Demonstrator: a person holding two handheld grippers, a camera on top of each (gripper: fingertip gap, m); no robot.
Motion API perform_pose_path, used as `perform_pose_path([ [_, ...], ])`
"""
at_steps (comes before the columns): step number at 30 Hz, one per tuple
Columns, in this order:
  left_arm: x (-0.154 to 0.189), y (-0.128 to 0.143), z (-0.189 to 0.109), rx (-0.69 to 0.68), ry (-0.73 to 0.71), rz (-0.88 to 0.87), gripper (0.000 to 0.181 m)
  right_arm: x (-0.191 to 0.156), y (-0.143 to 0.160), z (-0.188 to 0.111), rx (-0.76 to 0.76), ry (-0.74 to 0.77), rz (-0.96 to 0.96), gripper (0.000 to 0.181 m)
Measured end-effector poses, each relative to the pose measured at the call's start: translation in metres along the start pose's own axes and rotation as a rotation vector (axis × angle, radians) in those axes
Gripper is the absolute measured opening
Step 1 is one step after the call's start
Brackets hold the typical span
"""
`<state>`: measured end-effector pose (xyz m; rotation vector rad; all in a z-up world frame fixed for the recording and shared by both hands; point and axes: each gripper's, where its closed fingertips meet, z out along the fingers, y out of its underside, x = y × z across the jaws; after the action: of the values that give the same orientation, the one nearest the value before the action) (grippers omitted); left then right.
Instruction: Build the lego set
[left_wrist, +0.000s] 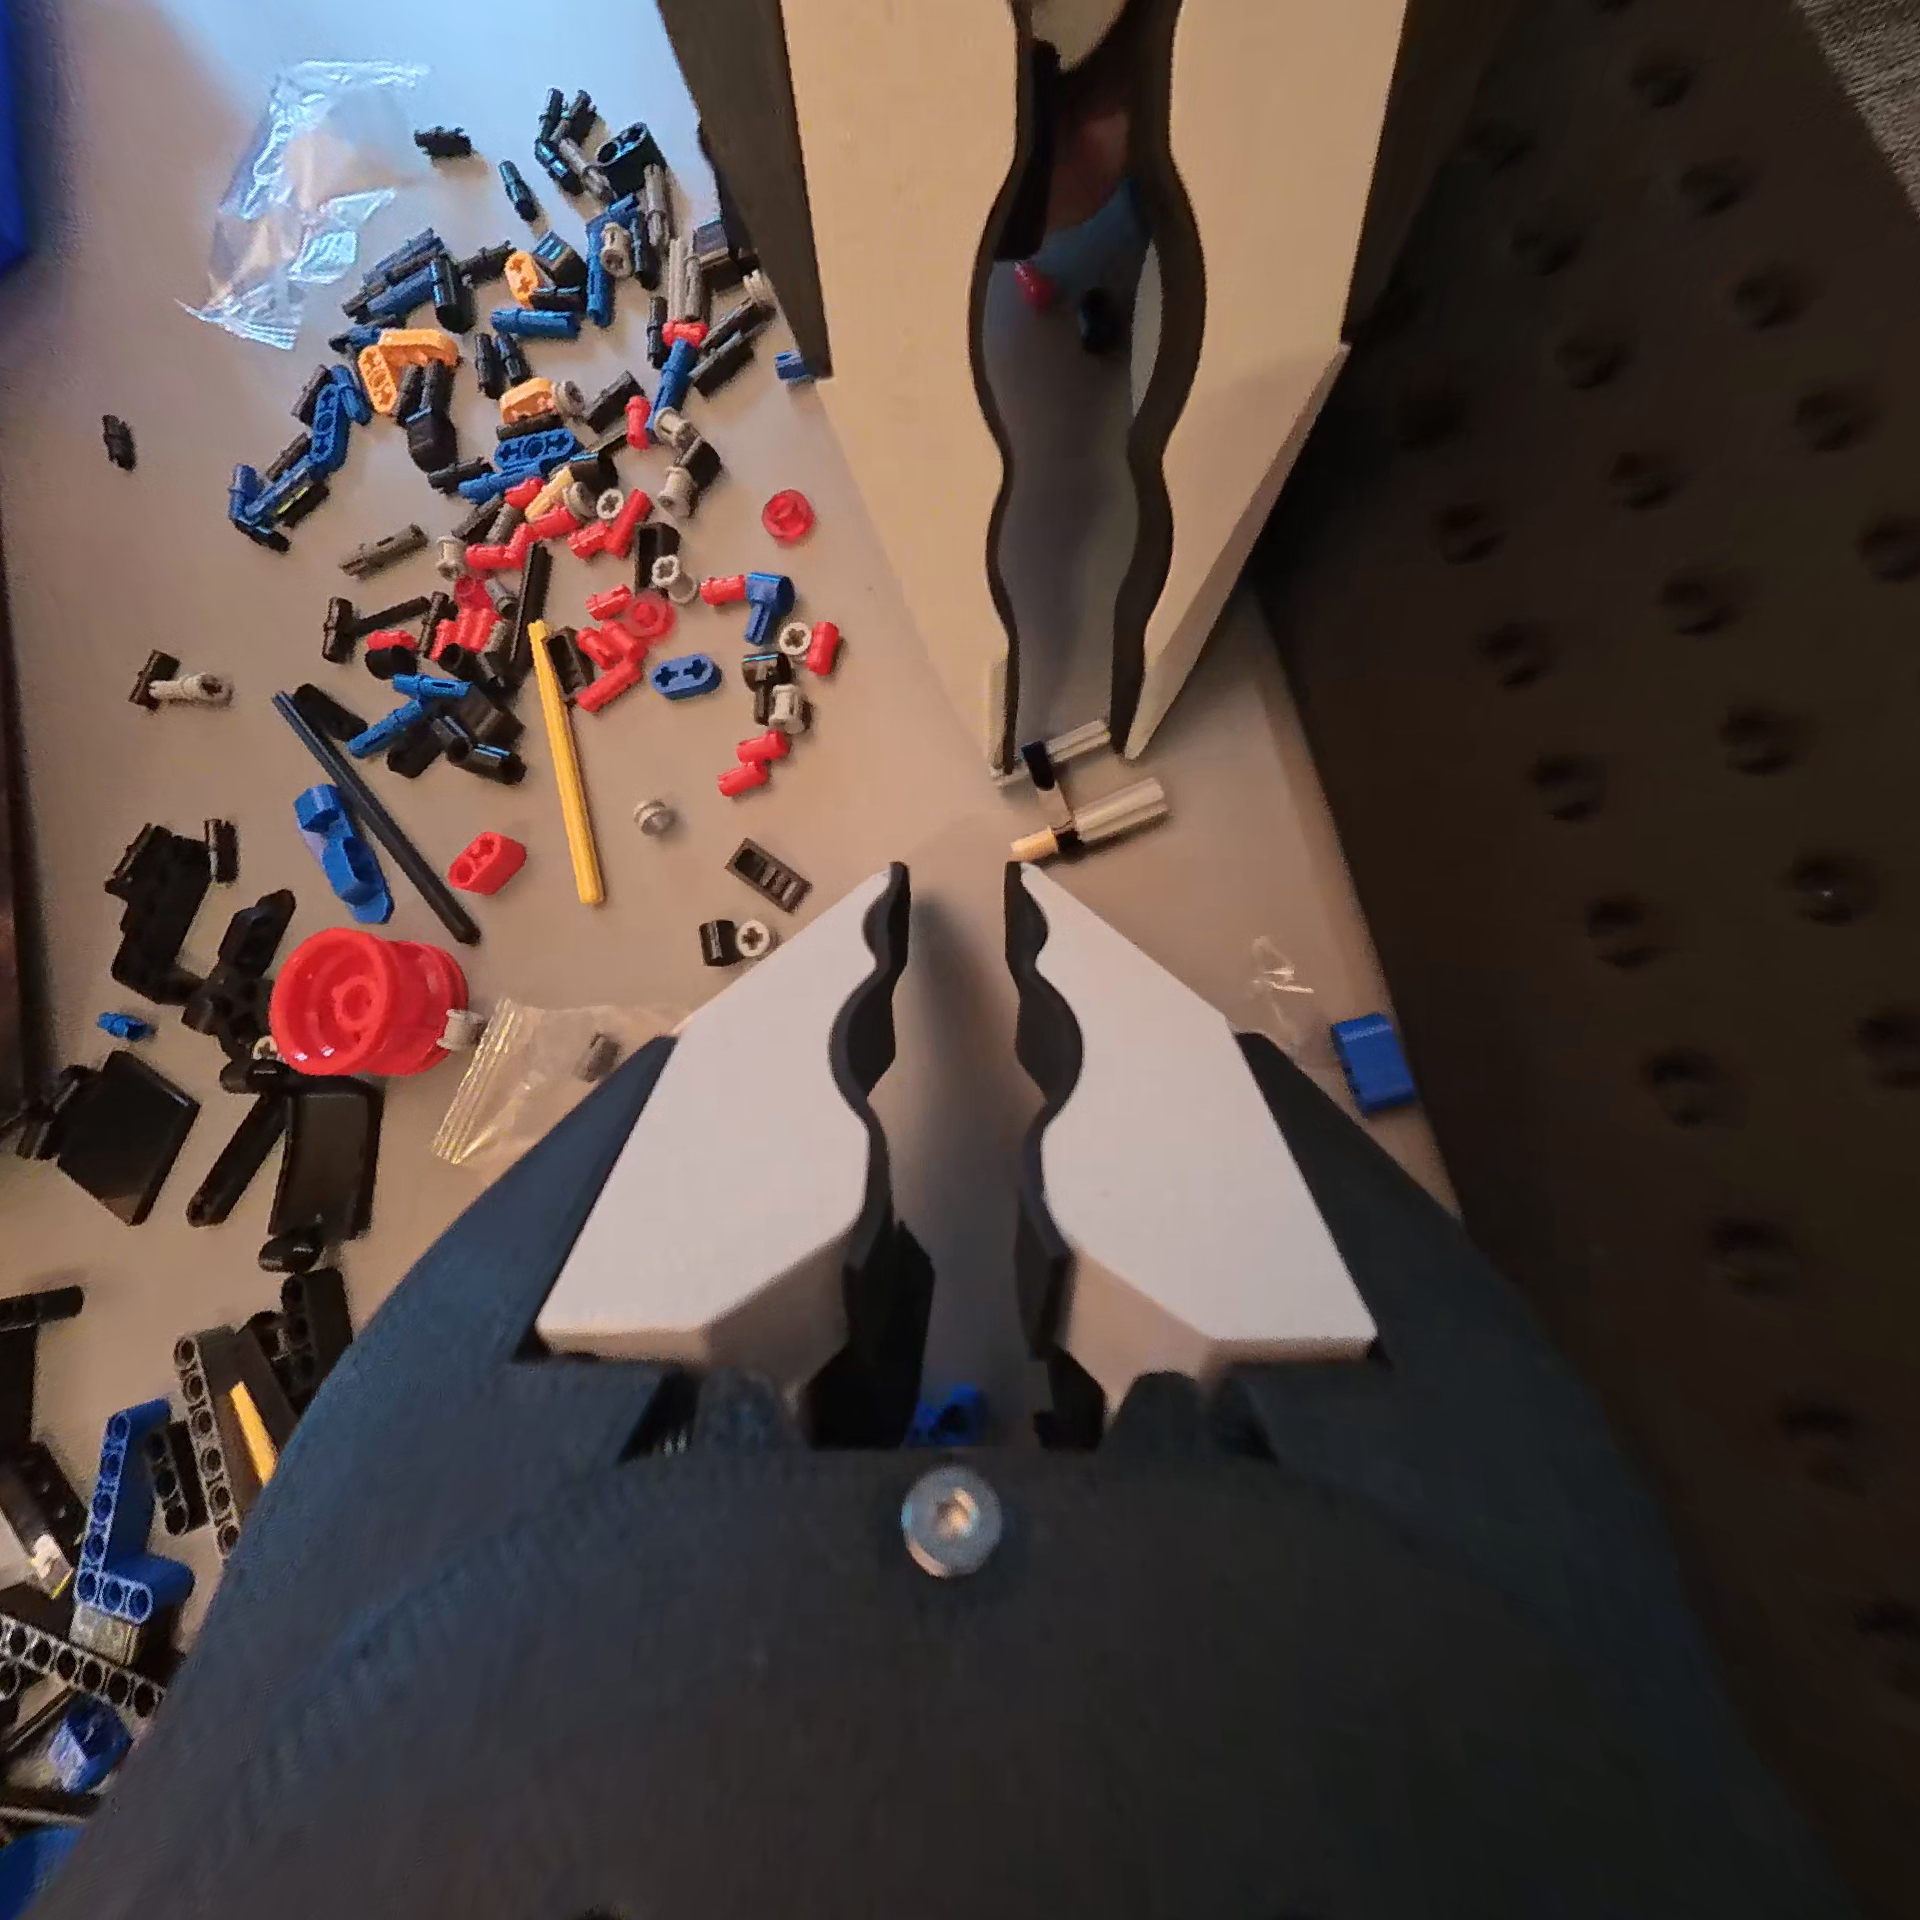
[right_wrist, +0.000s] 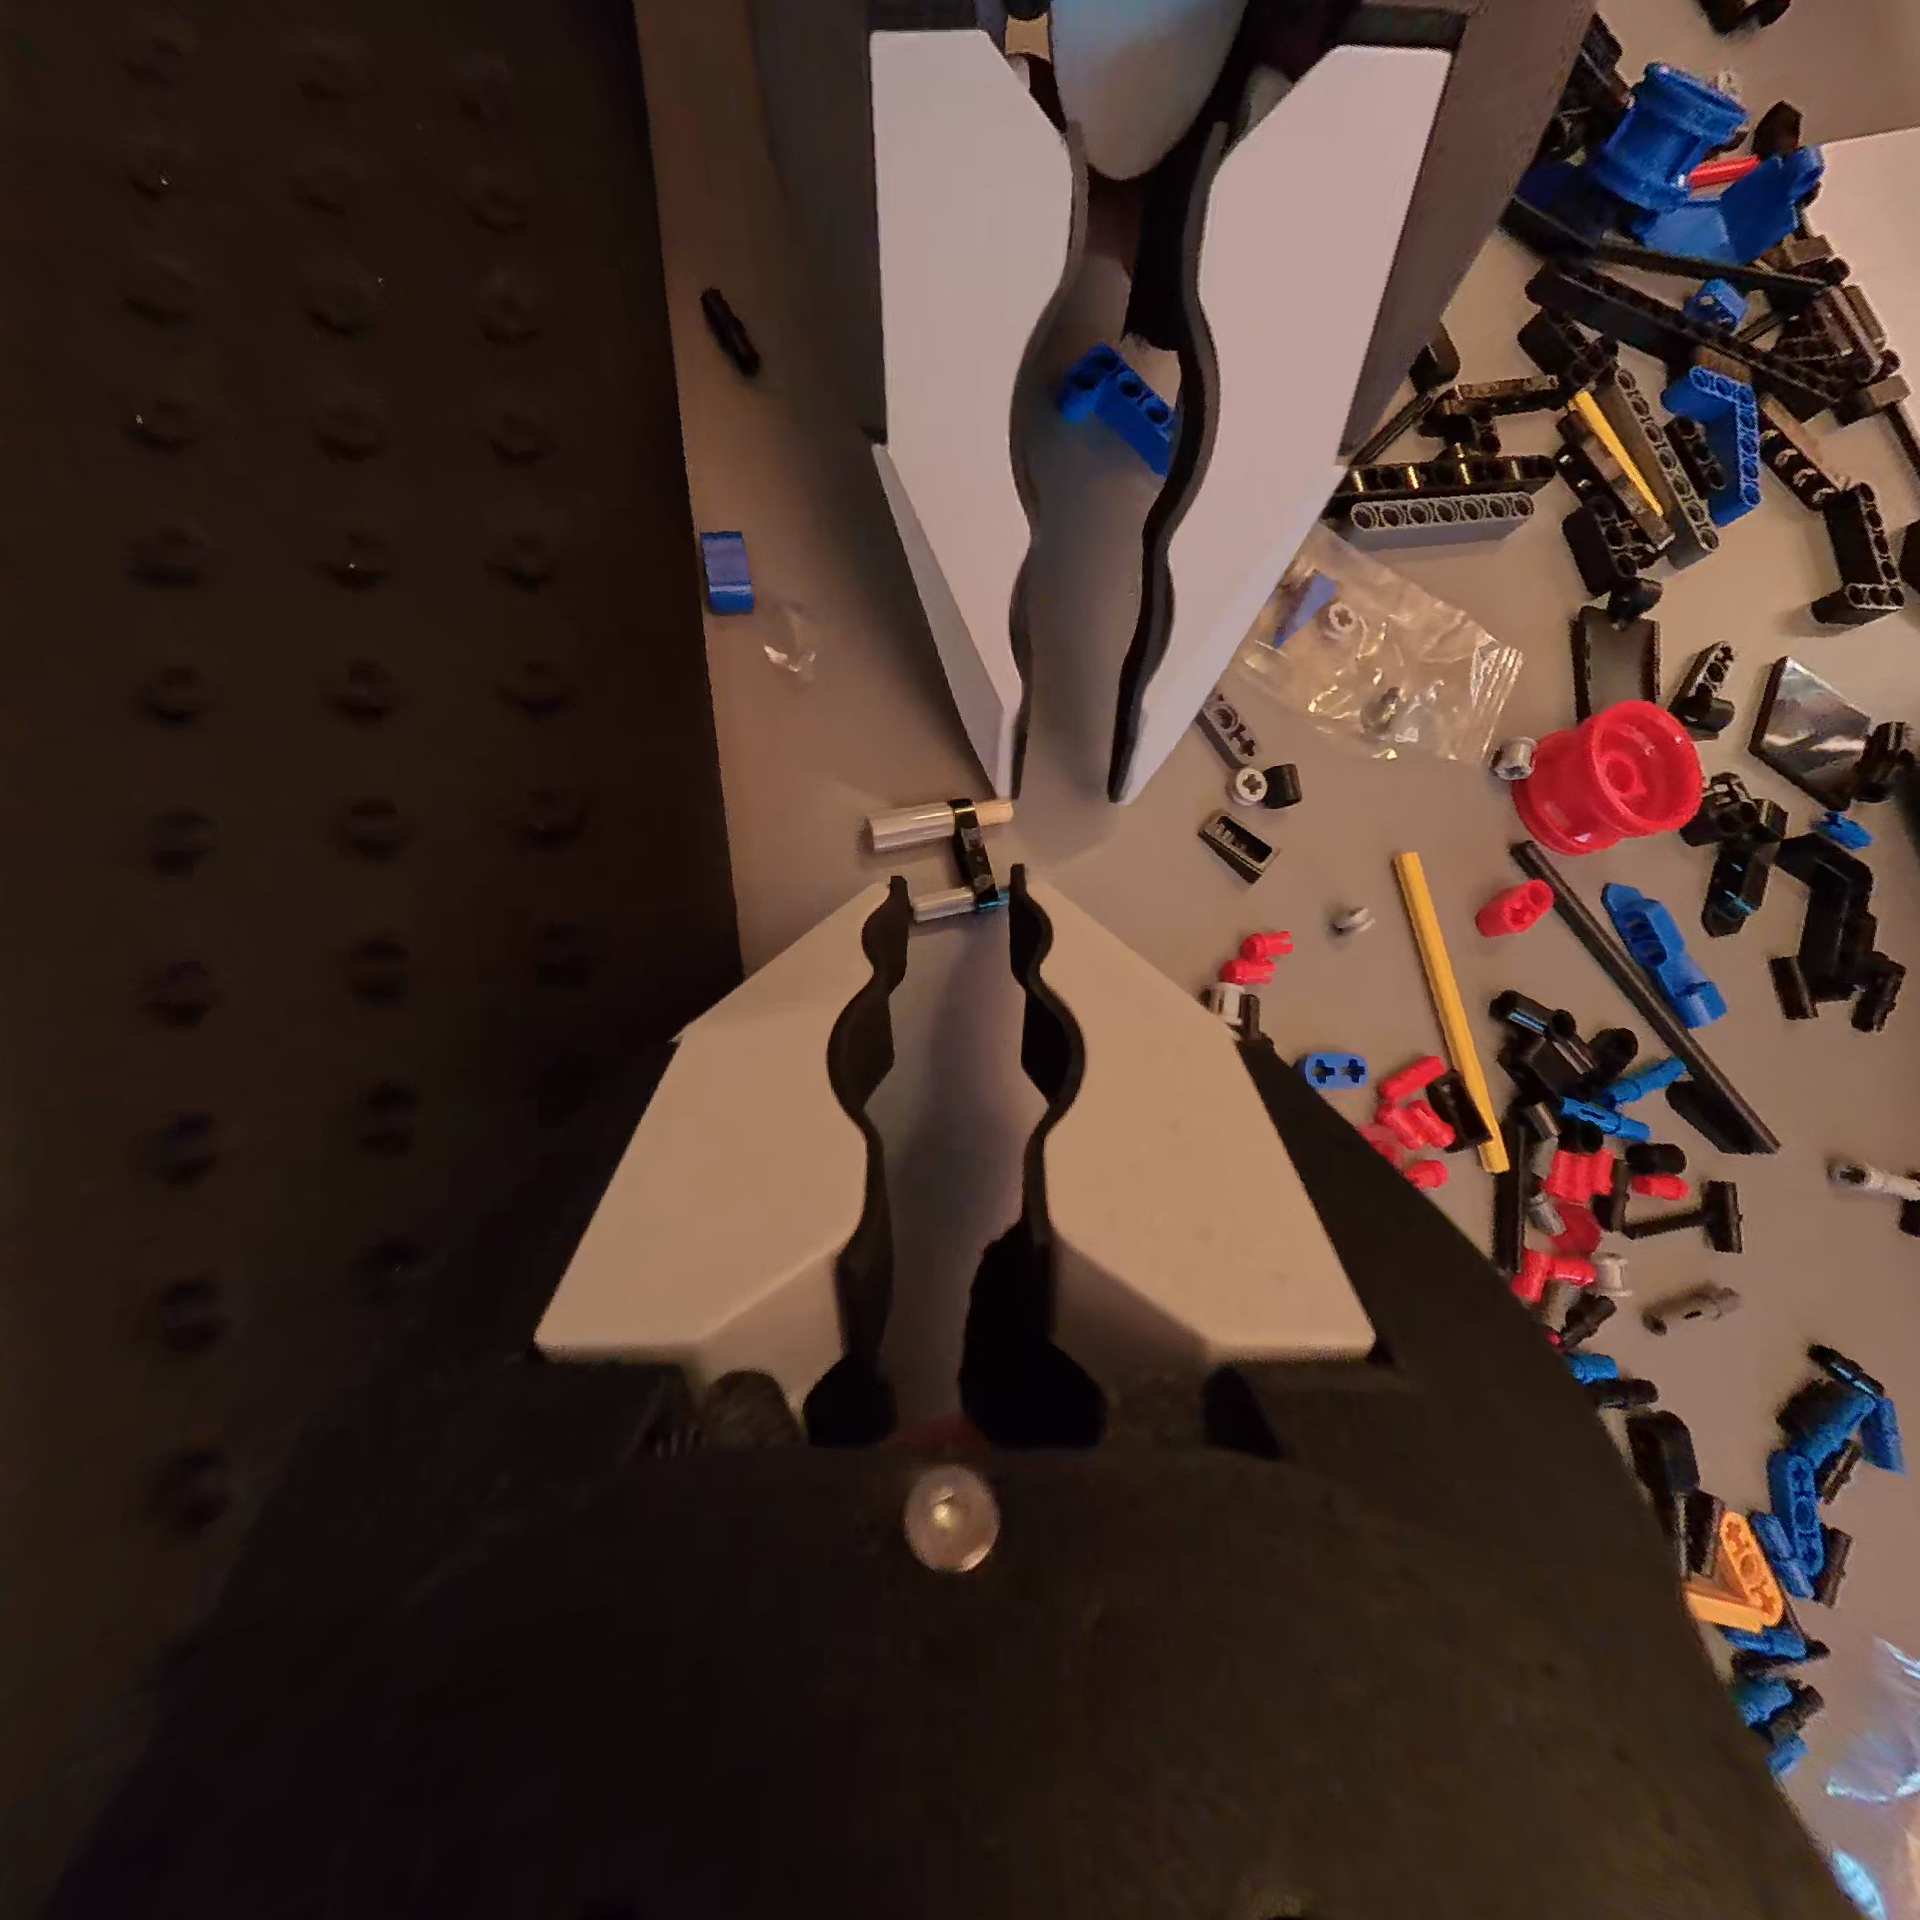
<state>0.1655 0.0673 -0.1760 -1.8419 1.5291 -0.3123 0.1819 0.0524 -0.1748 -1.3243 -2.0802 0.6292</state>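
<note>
Lying crosswise between grippers: pin assembly (right_wrist: 951, 854).
</note>
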Motion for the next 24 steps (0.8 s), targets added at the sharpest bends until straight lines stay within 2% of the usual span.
perform_pose_path([
  [14, -0.017, 0.009, -0.003, -0.037, -0.086, -0.041, 0.017, 0.007, -0.005, 0.006, -0.025, 0.055, 0.102, 0.019],
  [18, -0.02, 0.009, -0.005, -0.033, -0.1, -0.044, 0.017, 0.01, -0.008, 0.002, 0.017, 0.056, 0.122, 0.027],
  [24, -0.025, 0.005, -0.009, -0.017, -0.13, -0.048, 0.017, 0.022, -0.011, -0.006, 0.126, 0.064, 0.193, 0.027],
])
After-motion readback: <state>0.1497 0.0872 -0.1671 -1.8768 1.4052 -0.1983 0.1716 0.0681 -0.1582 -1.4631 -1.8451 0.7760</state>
